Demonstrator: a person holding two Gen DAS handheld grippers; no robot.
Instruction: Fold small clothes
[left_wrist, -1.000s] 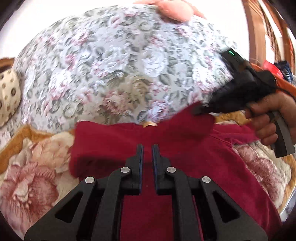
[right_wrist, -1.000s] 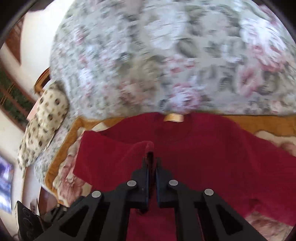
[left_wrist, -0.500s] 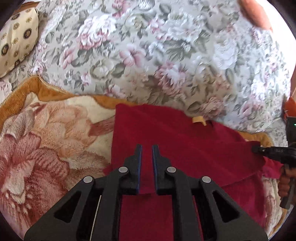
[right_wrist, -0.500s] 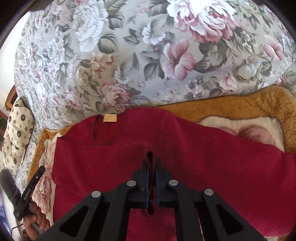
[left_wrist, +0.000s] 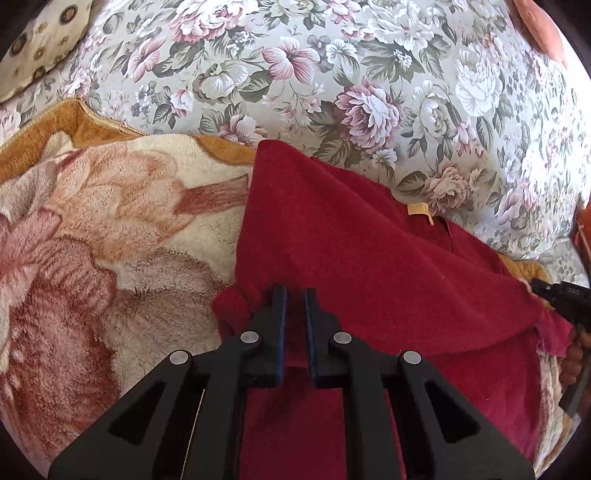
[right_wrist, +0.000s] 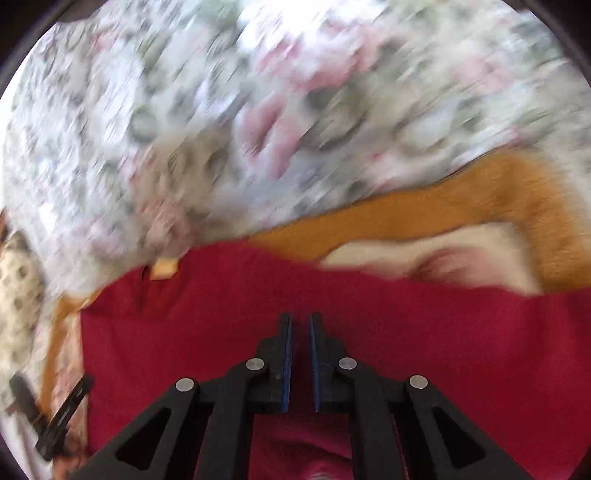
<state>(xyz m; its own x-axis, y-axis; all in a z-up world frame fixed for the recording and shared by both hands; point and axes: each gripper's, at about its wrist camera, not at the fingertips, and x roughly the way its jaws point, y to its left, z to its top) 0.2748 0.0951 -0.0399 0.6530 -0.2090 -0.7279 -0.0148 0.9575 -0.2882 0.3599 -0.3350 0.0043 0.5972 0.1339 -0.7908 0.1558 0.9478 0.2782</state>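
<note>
Floral bedcover (left_wrist: 369, 74) behind, plush blanket (left_wrist: 110, 221) below, and from the left wrist the red garment (left_wrist: 369, 258) lies folded over itself on that blanket; left gripper (left_wrist: 294, 295) closed over red cloth, right gripper (left_wrist: 554, 291) at its far corner. Right wrist, blurred: right gripper (right_wrist: 300, 319) nearly closed above the red garment (right_wrist: 443, 350), nothing between its pads

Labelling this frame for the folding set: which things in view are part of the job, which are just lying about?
Part of the job:
- red garment, its tan neck label showing
- left gripper
- right gripper

Just lying about:
- plush flower blanket beneath the garment
- floral bedspread
- spotted pillow
- orange-pink cushion
</note>
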